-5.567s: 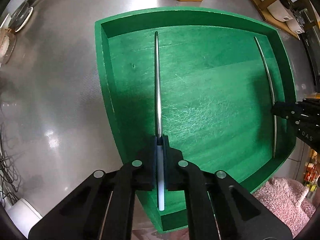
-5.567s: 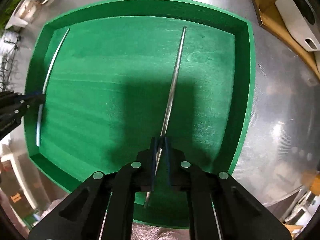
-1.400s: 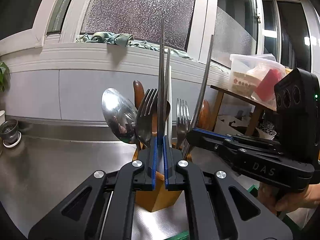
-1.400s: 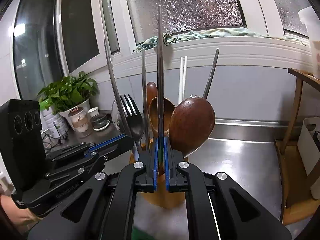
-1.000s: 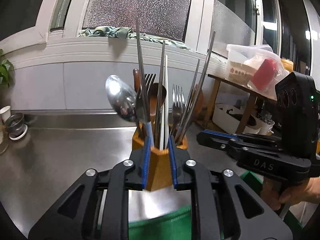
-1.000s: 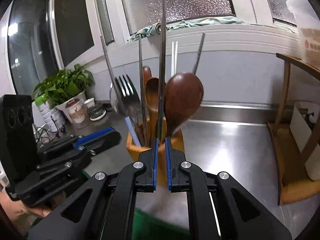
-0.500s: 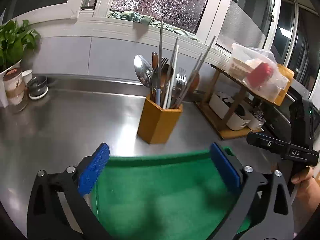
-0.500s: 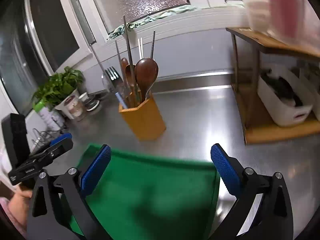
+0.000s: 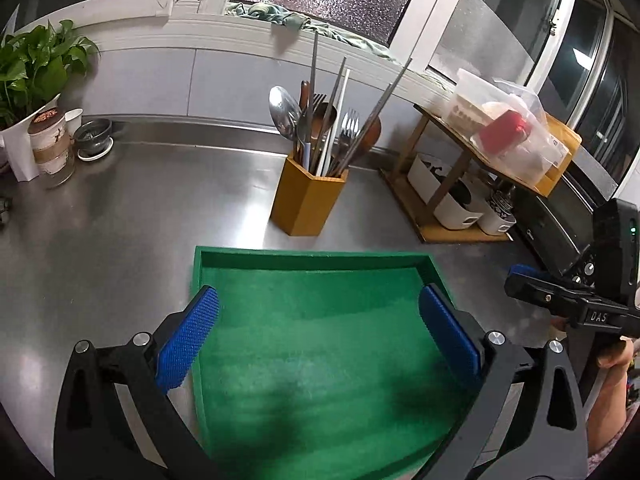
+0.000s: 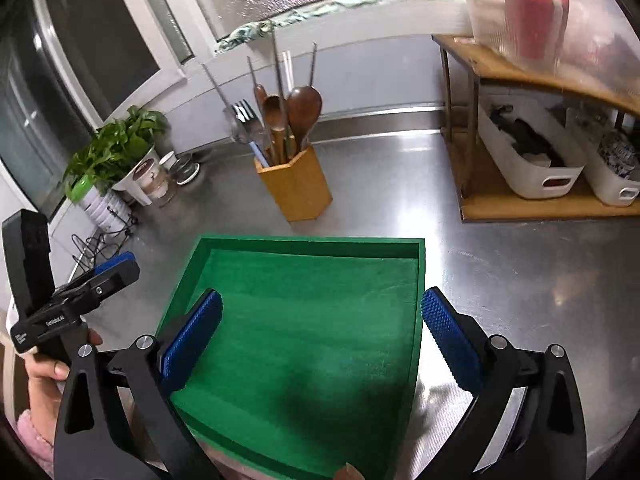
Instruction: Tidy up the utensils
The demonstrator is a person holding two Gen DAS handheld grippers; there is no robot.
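Observation:
A wooden utensil holder (image 9: 309,203) stands on the steel counter behind the green tray (image 9: 312,258); it also shows in the right wrist view (image 10: 296,184). It holds metal chopsticks (image 9: 314,80), spoons, forks and wooden spoons (image 10: 304,110). The green tray (image 10: 312,246) shows nothing in it. My left gripper (image 9: 318,332) is wide open and empty above the tray's near half. My right gripper (image 10: 320,334) is wide open and empty above the tray too. Each gripper shows at the edge of the other's view, the right one (image 9: 560,298) and the left one (image 10: 80,292).
A potted plant (image 9: 28,76), a cup and a small bowl (image 9: 93,138) stand at the back left. A wooden shelf (image 9: 460,184) with white bins and a plastic box stands at the right. Cables (image 10: 96,248) lie at the counter's left edge.
Both grippers put their chopsticks into the holder, let go, opened wide and drew back over the green tray. The tray, which held two chopsticks earlier, now shows none.

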